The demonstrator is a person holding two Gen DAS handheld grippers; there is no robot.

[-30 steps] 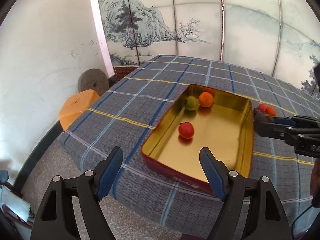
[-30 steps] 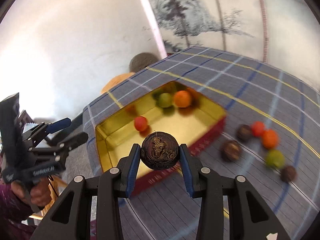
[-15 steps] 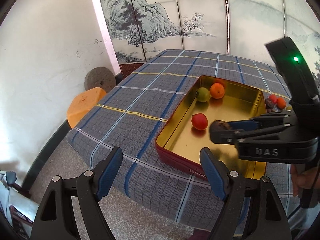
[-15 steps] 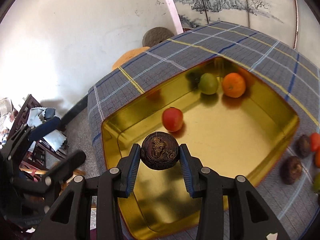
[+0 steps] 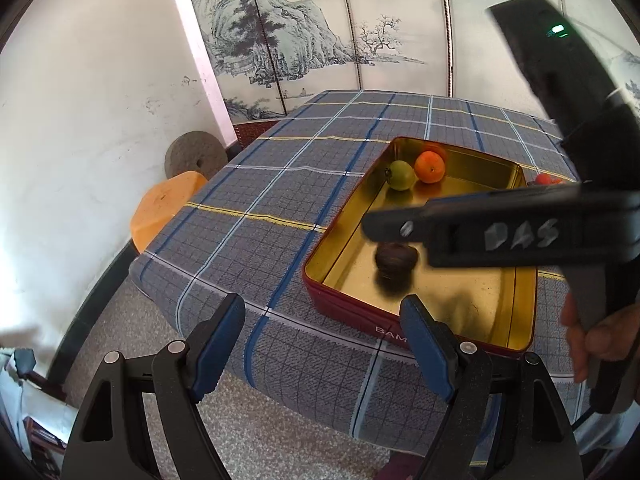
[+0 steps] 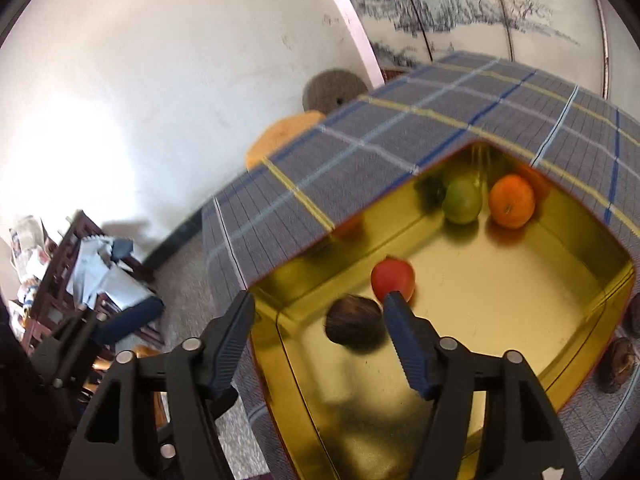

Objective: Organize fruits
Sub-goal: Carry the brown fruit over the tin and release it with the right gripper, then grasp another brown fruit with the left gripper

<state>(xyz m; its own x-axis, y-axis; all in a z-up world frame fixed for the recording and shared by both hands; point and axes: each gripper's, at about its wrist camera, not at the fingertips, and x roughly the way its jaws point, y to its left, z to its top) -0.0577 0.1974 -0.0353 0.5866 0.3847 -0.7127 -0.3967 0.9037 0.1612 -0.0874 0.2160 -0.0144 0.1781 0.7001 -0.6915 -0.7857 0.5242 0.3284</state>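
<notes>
**Ana:** Progress first, from the left wrist view?

**Ben:** Four fruits are in the gold tin (image 5: 520, 276). A green fruit (image 5: 401, 175) and an orange (image 5: 429, 166) sit together at its far left corner, and the dark brown fruit (image 5: 396, 259) is near its near left corner, blurred, just under the right gripper (image 5: 400, 229). The left gripper (image 5: 322, 342) hovers off the table's near edge, jaws wide apart with nothing between them.

**Ana:** And the fourth?

**Ben:** Hidden behind the right gripper there. On the cloth past the tin's far right corner a bit of red fruit (image 5: 545, 178) shows, so some are left outside.

**Ana:** Right wrist view?

**Ben:** The right gripper (image 6: 320, 322) has just been opening its jaws; the brown fruit (image 6: 354, 324) lies between them but loose (the pads no longer press it), by the tin's (image 6: 592, 344) near left corner. The red fruit (image 6: 393, 278) lies just beyond it, the green one (image 6: 463, 202) and the orange (image 6: 512, 206) at the far corner.

**Ana:** What's left?

**Ben:** Two dark fruits (image 6: 619, 364) on the cloth beside the tin's right edge, at least; I judge the job roughly half done.
</notes>
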